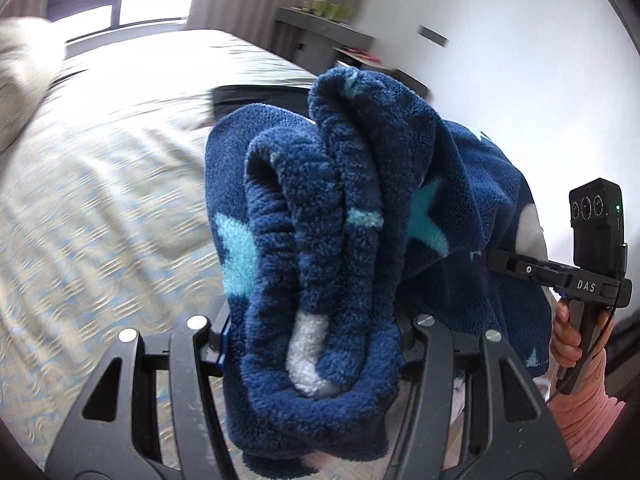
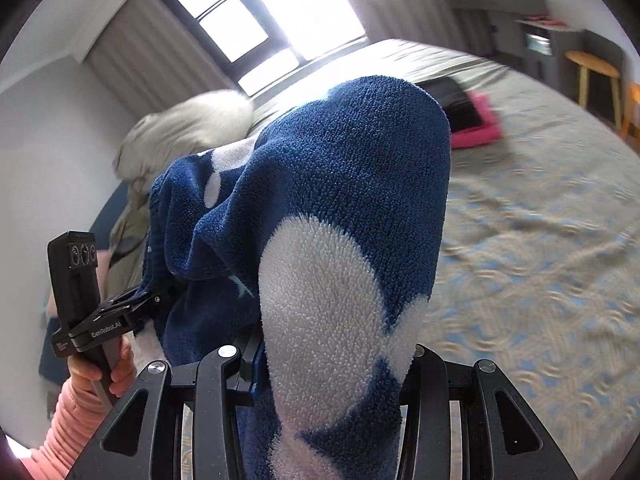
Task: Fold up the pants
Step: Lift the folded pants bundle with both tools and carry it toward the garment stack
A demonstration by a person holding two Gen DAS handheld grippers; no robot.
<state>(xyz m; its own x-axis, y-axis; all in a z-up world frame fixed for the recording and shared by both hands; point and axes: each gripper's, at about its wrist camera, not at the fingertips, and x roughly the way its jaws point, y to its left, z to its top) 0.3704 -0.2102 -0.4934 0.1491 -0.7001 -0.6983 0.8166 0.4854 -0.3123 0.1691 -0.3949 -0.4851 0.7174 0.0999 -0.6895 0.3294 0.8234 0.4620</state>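
Nearest, the left gripper [image 1: 316,344] is clamped on a bunched fold of the navy fleece pants [image 1: 320,216], its jaws closed on the elastic waistband. The right gripper [image 2: 328,360] is likewise clamped on the pants [image 2: 340,208], at a white patch. The pants hang in the air above the bed [image 2: 540,220]. Farther along the bed lie a pink item [image 2: 480,124] and a pillow [image 2: 188,124]

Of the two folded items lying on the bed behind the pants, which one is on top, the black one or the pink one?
The black item is on top; the pink item lies under it and sticks out at its edge, on the bed.
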